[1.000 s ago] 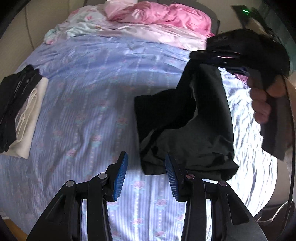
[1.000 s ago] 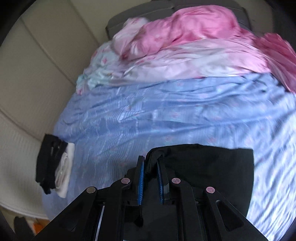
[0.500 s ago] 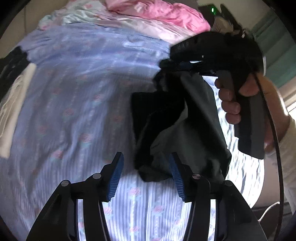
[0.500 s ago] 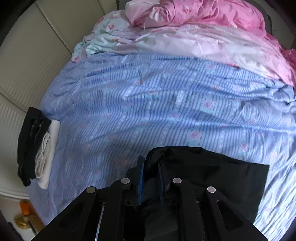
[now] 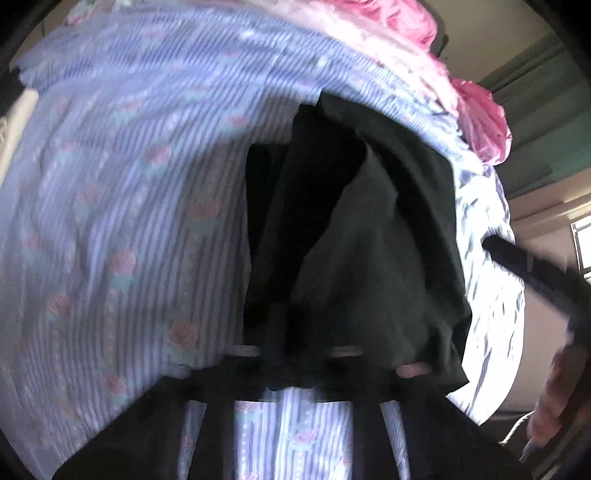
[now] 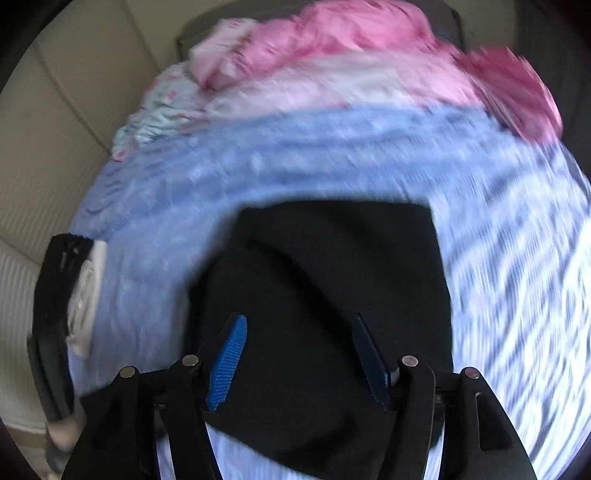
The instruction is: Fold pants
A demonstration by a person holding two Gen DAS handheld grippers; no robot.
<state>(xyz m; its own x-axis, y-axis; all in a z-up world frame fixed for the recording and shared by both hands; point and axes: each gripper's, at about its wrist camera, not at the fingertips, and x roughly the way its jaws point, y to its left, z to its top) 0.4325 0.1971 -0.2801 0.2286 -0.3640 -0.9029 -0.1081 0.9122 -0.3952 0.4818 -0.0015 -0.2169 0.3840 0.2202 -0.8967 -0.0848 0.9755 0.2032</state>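
Black pants on the striped bed, one gripper spread above them

The right gripper [image 6: 299,360] hangs with fingers wide apart over the black pants [image 6: 332,280]; the left gripper [image 5: 299,362] is blurred and buried in cloth, its state unclear. Beyond, the blue floral sheet [image 6: 295,147], then pink bedding [image 6: 332,40].

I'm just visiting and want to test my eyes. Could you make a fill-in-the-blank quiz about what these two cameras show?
1. The pants lying on the striped bedsheet are ____ in colour.
2. The right claw hovers over the pants with its blue fingers spread ____.
3. The crumpled bedding heaped at the far end of the bed is ____.
4. The folded clothes sit at the sheet's ____ edge in the right wrist view.

Missing words: black; open; pink; left
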